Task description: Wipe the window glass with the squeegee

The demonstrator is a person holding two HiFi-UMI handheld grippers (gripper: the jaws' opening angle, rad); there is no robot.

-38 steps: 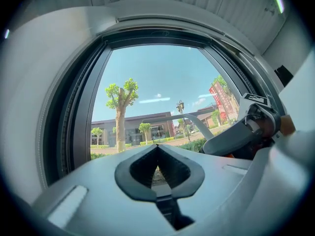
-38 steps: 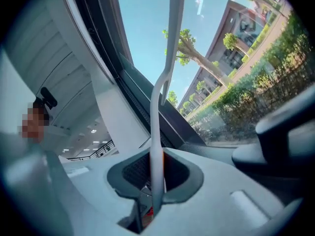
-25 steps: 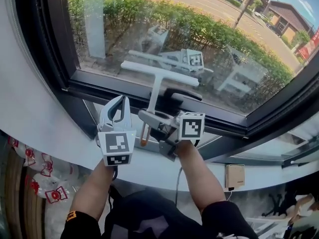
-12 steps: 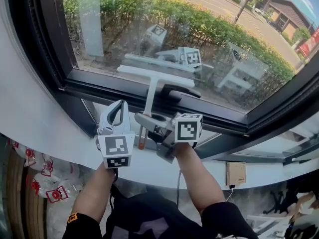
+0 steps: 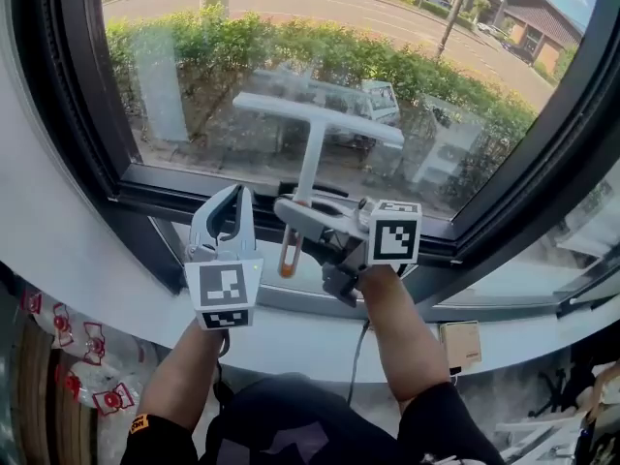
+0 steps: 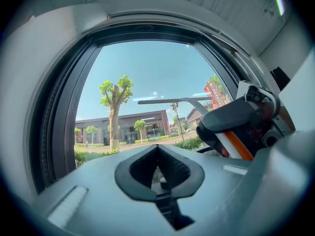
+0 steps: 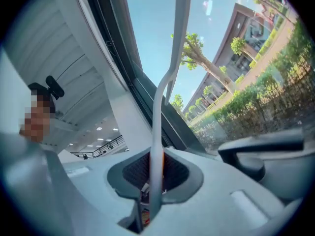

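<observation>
Nearest, above the smooth white sill: left claw, grey moulded plastic, dark ribbed pads pressed together on nothing; just beside it, right claw, clamped on the slim white shaft of the squeegee, orange-tipped end hanging below the grip; further up, long straight T-shaped blade held level at the lower window glass, contact hard to judge; around the pane, dark matte frame; beyond, clipped green hedge.

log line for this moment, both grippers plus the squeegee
left gripper: shut, empty | right gripper: shut on squeegee handle | blade up by window glass, contact unclear
</observation>
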